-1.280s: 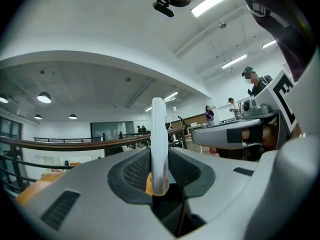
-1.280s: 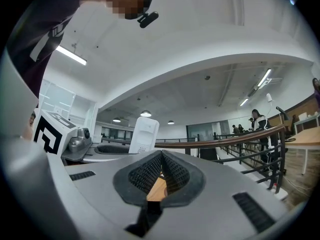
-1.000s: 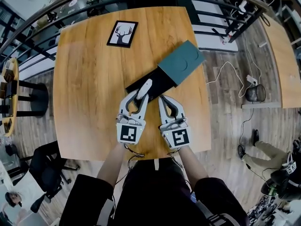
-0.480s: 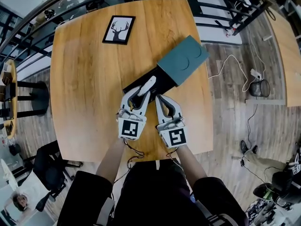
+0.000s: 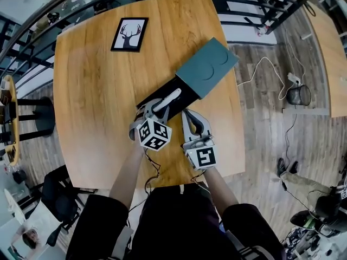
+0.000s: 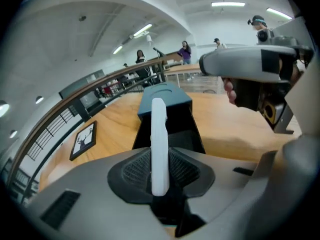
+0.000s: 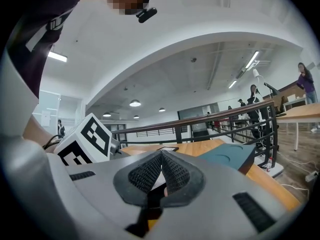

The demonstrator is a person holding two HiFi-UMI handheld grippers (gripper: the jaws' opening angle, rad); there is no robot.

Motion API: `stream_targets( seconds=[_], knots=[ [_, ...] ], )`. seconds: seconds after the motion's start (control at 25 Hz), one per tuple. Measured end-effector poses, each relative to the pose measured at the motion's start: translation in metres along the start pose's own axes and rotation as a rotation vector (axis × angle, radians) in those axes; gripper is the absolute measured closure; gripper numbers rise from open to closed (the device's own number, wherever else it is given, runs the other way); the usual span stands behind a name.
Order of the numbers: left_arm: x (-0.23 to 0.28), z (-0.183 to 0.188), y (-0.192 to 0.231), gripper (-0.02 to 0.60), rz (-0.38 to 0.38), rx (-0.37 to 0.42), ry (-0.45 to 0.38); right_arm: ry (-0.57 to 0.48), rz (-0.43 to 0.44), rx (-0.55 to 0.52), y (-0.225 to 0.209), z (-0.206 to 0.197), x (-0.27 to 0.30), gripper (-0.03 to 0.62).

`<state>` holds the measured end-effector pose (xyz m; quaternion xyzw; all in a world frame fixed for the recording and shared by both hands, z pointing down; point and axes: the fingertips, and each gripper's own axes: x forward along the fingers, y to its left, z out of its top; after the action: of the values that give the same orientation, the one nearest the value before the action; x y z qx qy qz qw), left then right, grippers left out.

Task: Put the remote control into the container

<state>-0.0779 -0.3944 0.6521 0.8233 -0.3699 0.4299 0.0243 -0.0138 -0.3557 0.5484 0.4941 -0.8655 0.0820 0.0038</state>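
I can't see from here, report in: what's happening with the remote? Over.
Left gripper shut on slim white remote control. Remote over open black tray of teal box, not released. Right gripper shut, empty. Nothing blocking.

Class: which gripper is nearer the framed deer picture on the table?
Left. The left gripper, holding the remote control, is toward the person and rightward from the framed deer picture; the right gripper lies even farther right.

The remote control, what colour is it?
The remote control is white; the left gripper view shows it best.

The wooden table [image 5: 97,91] bears a framed deer picture [image 5: 129,34] and the teal-lidded container [image 5: 207,66].
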Motion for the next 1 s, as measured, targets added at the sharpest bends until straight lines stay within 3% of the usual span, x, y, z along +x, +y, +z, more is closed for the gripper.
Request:
stream_targets(
  seconds=[0.2,0.44,0.72,0.92,1.0],
  knots=[
    [0.016,-0.021,-0.007,0.469,-0.053,0.086,0.214,0.005,-0.015,-0.007,-0.010,-0.002,0.000,0.576],
    [0.023,-0.030,-0.018,0.469,-0.118,0.146,0.344,0.002,-0.031,-0.006,-0.016,-0.001,-0.003,0.576],
    [0.018,-0.026,-0.018,0.466,-0.130,0.103,0.276,-0.001,-0.033,-0.003,-0.017,0.002,-0.007,0.576],
    [0.008,-0.023,-0.020,0.370,-0.138,0.051,0.214,0.001,-0.031,0.000,-0.013,0.001,-0.010,0.576],
    [0.006,-0.025,-0.020,0.362,-0.139,0.033,0.199,-0.001,-0.027,-0.003,-0.010,0.002,-0.009,0.576]
  ],
)
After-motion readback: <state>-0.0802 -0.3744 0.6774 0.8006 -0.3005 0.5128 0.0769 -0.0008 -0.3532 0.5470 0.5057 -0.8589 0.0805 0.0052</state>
